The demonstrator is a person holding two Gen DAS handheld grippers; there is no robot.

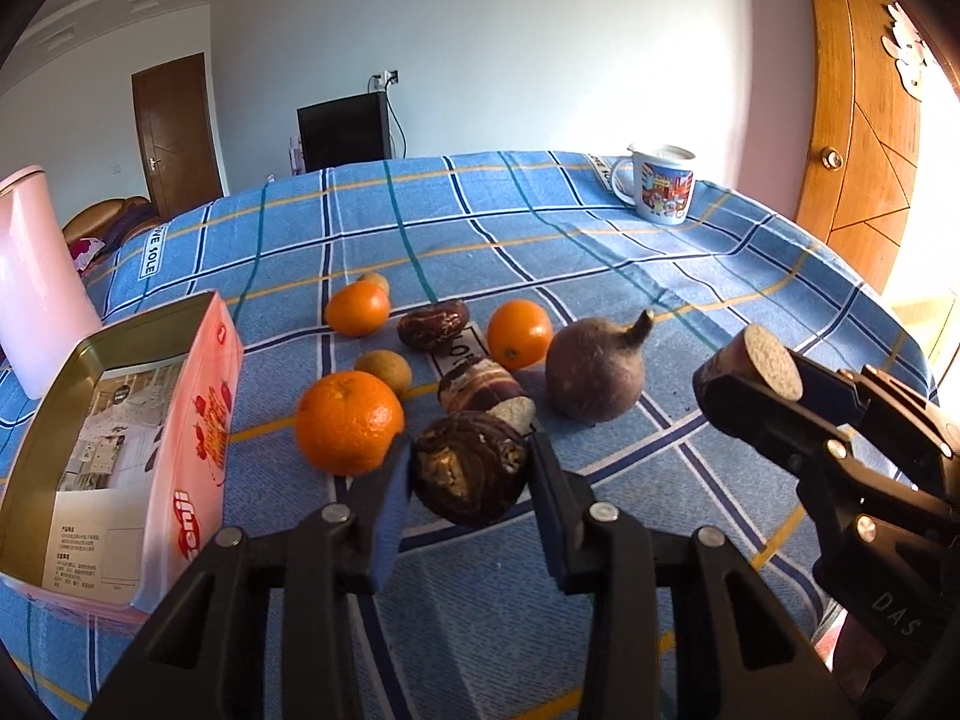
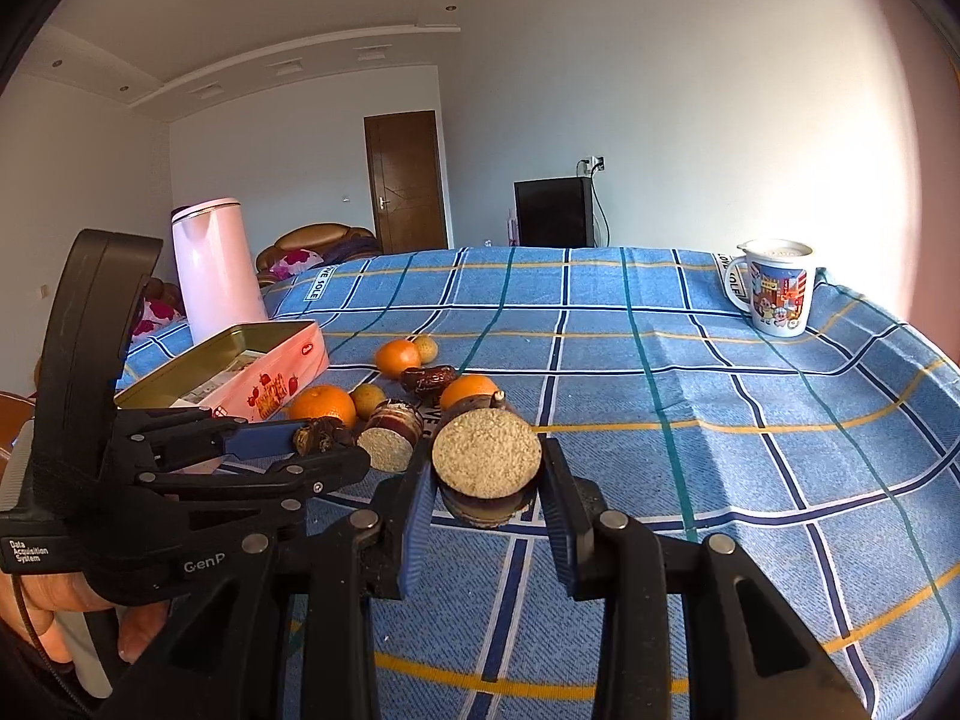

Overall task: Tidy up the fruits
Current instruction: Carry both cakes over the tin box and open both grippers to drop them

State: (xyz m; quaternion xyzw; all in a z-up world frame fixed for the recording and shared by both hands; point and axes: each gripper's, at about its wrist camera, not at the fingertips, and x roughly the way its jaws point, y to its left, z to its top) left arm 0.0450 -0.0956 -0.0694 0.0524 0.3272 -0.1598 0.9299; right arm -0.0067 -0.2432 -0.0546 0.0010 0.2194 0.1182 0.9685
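**Fruit Held in Both Grippers Over a Blue Plaid Cloth**

The table was covered by a blue plaid cloth (image 2: 690, 372) crossed with yellow, white and teal lines; sewn-on labels read "LOVE SOLE". Beyond it stood pale walls, a dark wooden door (image 2: 409, 180), a black cabinet (image 2: 553, 211) with a plug and cord on the wall above, and a ceiling medallion. A varnished orange door (image 1: 858, 108) filled the right edge of the left wrist view.

An open pink tin (image 1: 120, 432) sat at the left of the cloth, its side printed with strawberries and a logo I could not read with certainty. A pink kettle (image 2: 216, 264) stood behind it, and a cartoon-printed mug (image 2: 777, 288) sat at the far right.

The left gripper (image 1: 471, 468) was clamped on a dark brown wrinkled fruit (image 1: 468, 465), lifted near the nearest orange (image 1: 348, 420). The right gripper (image 2: 486, 480) squeezed a cut purple-skinned piece (image 2: 487, 456), its pale grainy face upward. Its body read "Data Acquisition System" and "GenP". The other oranges, longans and dark fruits lay clustered beside the tin.
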